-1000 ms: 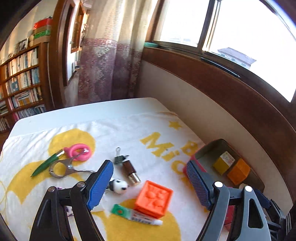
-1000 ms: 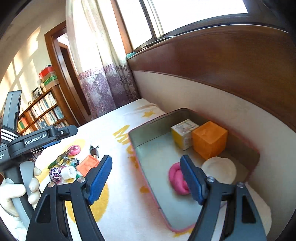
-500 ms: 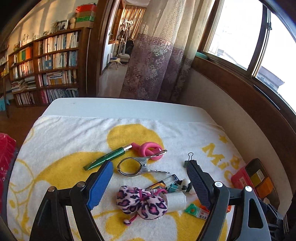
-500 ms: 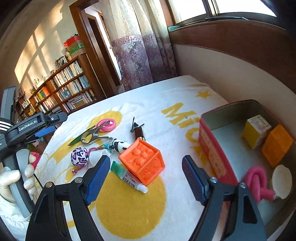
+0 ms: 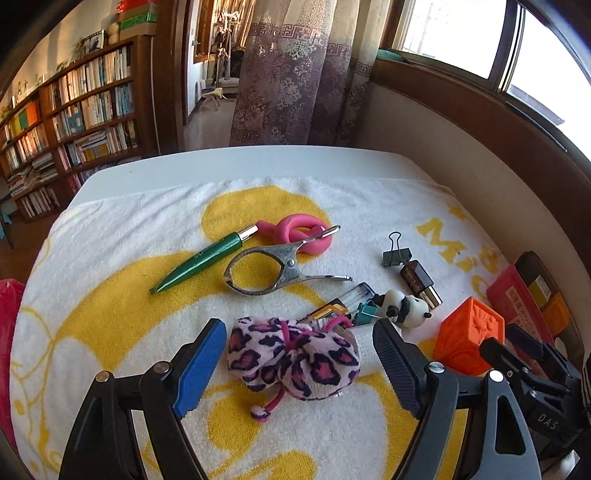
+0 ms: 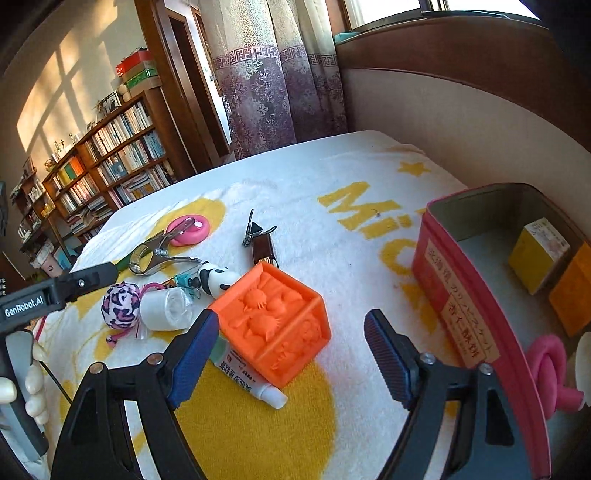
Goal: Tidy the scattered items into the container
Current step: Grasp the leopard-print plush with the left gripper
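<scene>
Both grippers have swung from the tin (image 6: 476,325) toward the clutter; the left gripper (image 5: 299,369) straddles the leopard pouch (image 5: 291,358), the right gripper (image 6: 291,358) the orange block (image 6: 273,321), jaws wide, empty.

Pretty cozy room: a tall wooden bookshelf (image 5: 74,122) crammed with books runs along the left wall, with an open doorway (image 5: 207,74) next to it. Patterned purple curtains (image 5: 295,74) hang past the table's far edge. Dark wood paneling (image 6: 461,55) sits under the bright windows (image 5: 454,33) on the right. Warm sunlight patches on the wall (image 6: 62,85).
</scene>
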Demonstrator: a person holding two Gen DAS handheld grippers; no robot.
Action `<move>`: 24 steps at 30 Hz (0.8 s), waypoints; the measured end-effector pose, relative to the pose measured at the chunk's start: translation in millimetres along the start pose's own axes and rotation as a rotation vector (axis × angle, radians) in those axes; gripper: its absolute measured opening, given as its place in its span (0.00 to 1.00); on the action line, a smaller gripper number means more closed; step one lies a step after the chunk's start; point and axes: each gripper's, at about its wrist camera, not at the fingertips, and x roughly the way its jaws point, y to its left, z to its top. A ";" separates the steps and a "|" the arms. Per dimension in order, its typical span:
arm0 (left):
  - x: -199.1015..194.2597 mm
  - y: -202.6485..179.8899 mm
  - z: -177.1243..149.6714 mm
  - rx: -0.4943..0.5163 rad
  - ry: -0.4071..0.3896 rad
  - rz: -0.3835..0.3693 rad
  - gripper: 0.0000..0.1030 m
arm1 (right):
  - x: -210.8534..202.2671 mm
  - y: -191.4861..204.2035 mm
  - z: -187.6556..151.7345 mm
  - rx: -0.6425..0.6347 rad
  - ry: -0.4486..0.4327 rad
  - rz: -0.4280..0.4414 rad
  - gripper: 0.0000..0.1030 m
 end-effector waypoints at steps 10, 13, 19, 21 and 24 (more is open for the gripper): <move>24.4 10.1 -9.1 -0.046 -0.004 -0.036 0.81 | 0.7 0.5 -2.2 0.000 -0.015 0.005 0.82; 25.1 11.9 -9.3 -0.051 -0.014 -0.044 0.81 | 0.7 1.4 -2.7 -0.004 -0.020 0.004 0.82; 13.9 12.3 -7.4 -0.071 -0.039 -0.059 0.55 | 2.0 5.1 -5.3 -0.024 -0.016 0.006 0.82; 7.7 12.4 -6.1 -0.079 -0.051 -0.062 0.49 | 0.9 5.8 -5.1 -0.029 -0.023 0.007 0.82; 1.7 12.0 -4.6 -0.080 -0.062 -0.069 0.35 | 0.9 5.1 -4.8 -0.026 -0.027 0.004 0.82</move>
